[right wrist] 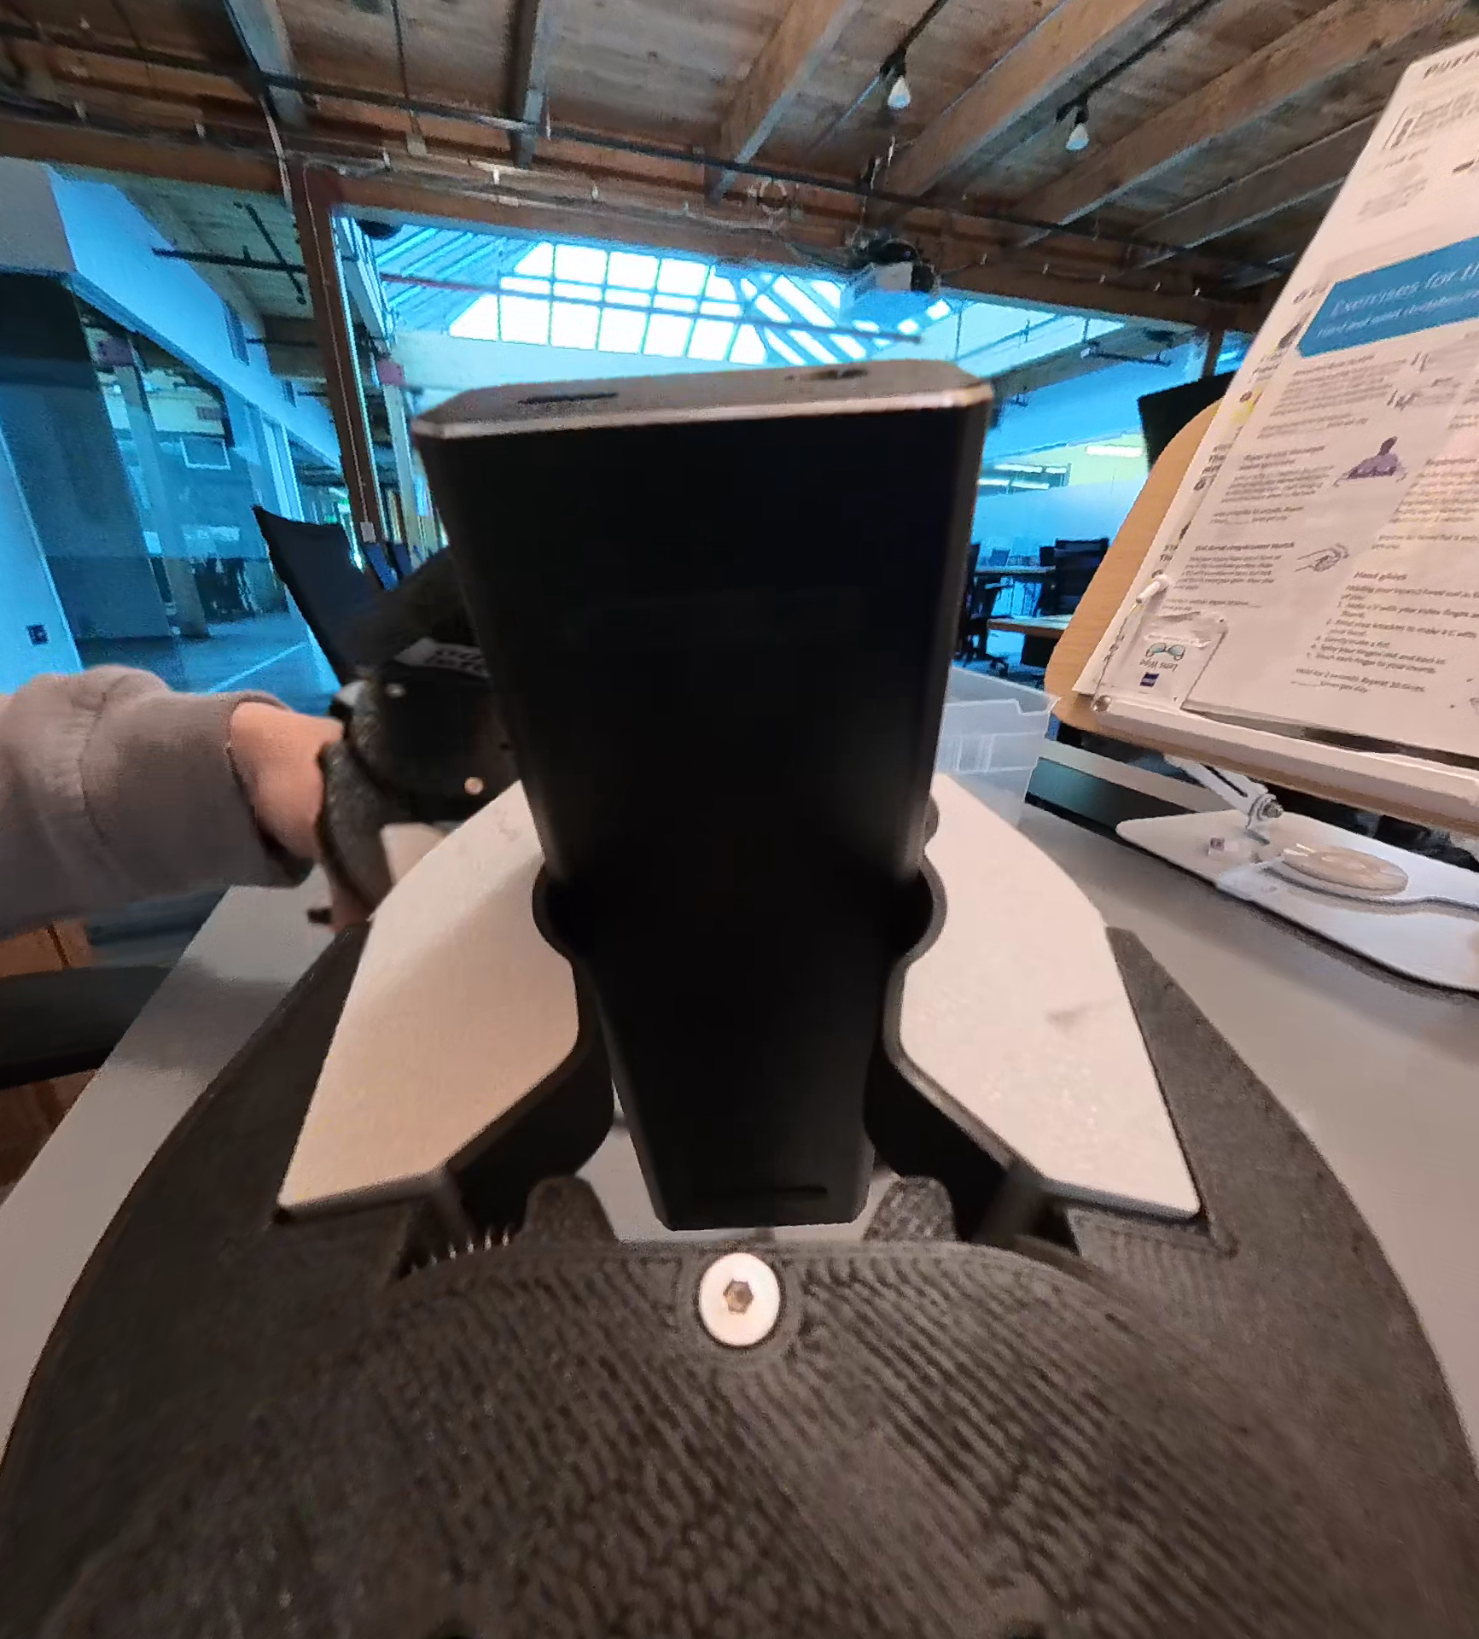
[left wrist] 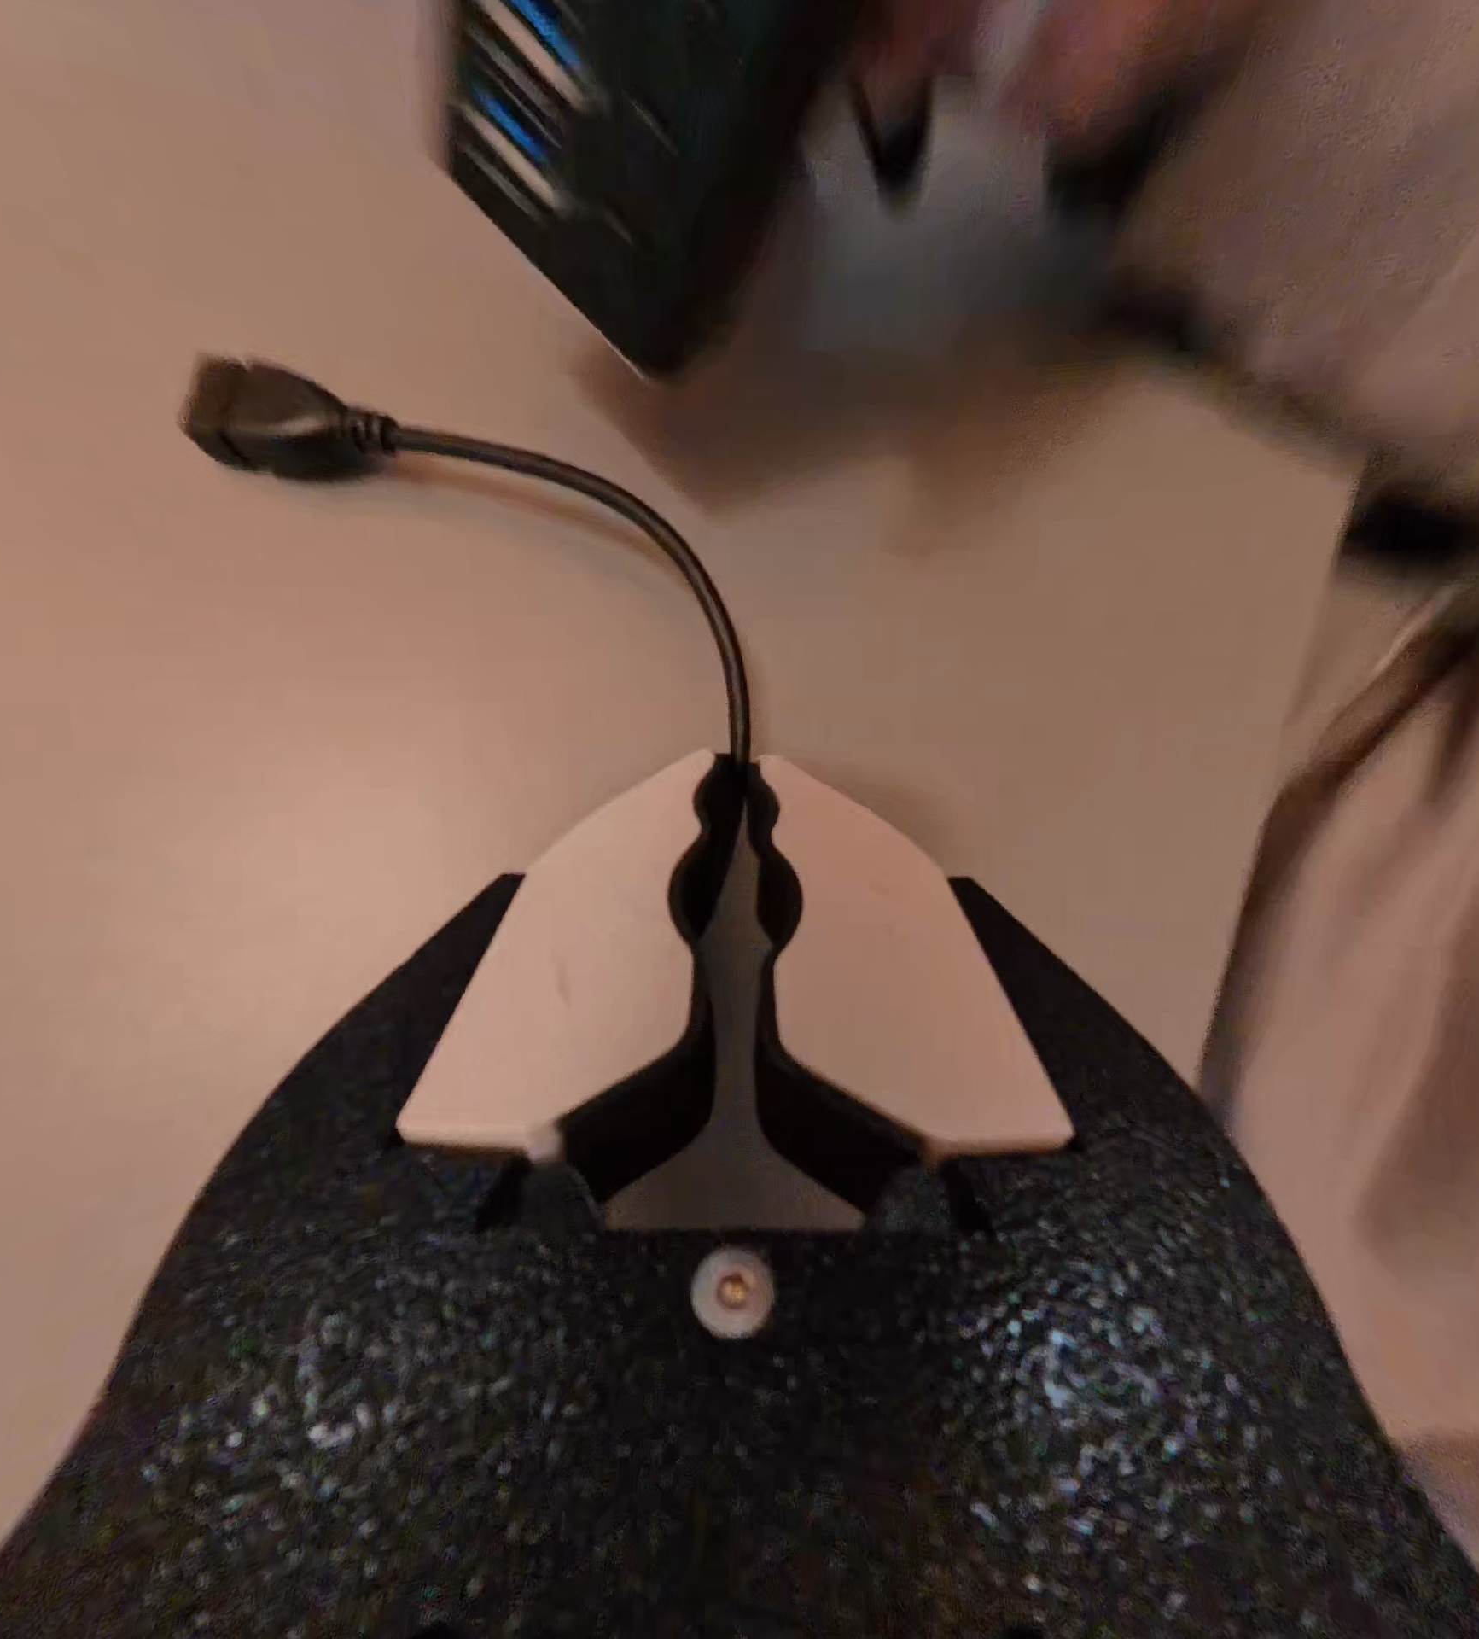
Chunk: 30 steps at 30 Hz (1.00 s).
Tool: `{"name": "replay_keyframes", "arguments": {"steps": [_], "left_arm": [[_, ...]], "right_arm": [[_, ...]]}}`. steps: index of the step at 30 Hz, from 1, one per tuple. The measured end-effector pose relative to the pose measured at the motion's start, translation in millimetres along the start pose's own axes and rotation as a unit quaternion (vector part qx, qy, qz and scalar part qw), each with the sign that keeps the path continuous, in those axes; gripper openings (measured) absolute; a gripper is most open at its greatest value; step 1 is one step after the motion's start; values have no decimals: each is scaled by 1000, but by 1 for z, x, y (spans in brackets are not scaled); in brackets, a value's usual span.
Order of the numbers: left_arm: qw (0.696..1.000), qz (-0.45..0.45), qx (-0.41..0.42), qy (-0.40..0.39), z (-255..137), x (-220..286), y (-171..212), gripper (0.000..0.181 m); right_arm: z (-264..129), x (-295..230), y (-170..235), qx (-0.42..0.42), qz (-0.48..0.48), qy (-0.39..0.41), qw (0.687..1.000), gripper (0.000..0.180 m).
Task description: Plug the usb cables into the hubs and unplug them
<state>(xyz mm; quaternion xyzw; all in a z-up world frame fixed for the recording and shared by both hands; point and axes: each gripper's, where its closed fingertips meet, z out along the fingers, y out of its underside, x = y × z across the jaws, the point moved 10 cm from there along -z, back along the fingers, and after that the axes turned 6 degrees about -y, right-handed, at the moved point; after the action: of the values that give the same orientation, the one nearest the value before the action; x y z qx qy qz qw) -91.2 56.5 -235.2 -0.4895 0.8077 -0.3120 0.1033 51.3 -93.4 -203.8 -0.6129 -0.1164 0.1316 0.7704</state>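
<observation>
In the left wrist view my left gripper is shut on a thin black usb cable. The cable curves up and left to its black plug end, which hangs free over the pale table. A black usb hub with blue ports shows blurred at the top, held by the right gripper, also blurred. In the right wrist view my right gripper is shut on the black hub, which stands up between the white fingers. The left gripper and a hand show behind the hub, at left.
A white document stand holding printed pages sits at the right on the grey table. A grey sleeve reaches in from the left. A clear plastic bin stands behind the hub.
</observation>
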Motion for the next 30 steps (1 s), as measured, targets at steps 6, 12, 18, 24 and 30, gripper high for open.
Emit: {"name": "replay_keyframes", "arguments": {"steps": [6, 12, 18, 24, 30], "left_arm": [[861, -283, 396, 145, -48, -25, -4, 3], [748, -415, 465, 228, -24, -29, 32, 3], [786, -459, 400, 108, -32, -30, 72, 4], [817, -471, 327, -70, -64, -42, 115, 5], [912, -280, 228, -195, -82, -26, 112, 25]], "right_arm": [[-4, 2, -3, 31, 12, 4, 999, 73], [-1, 0, 2, -1, 5, -3, 1000, 73], [4, -3, 5, -20, 1, -17, 1000, 72], [7, -6, 7, -32, -5, -23, 999, 72], [9, -7, 7, -32, -5, -32, 999, 72]]}}
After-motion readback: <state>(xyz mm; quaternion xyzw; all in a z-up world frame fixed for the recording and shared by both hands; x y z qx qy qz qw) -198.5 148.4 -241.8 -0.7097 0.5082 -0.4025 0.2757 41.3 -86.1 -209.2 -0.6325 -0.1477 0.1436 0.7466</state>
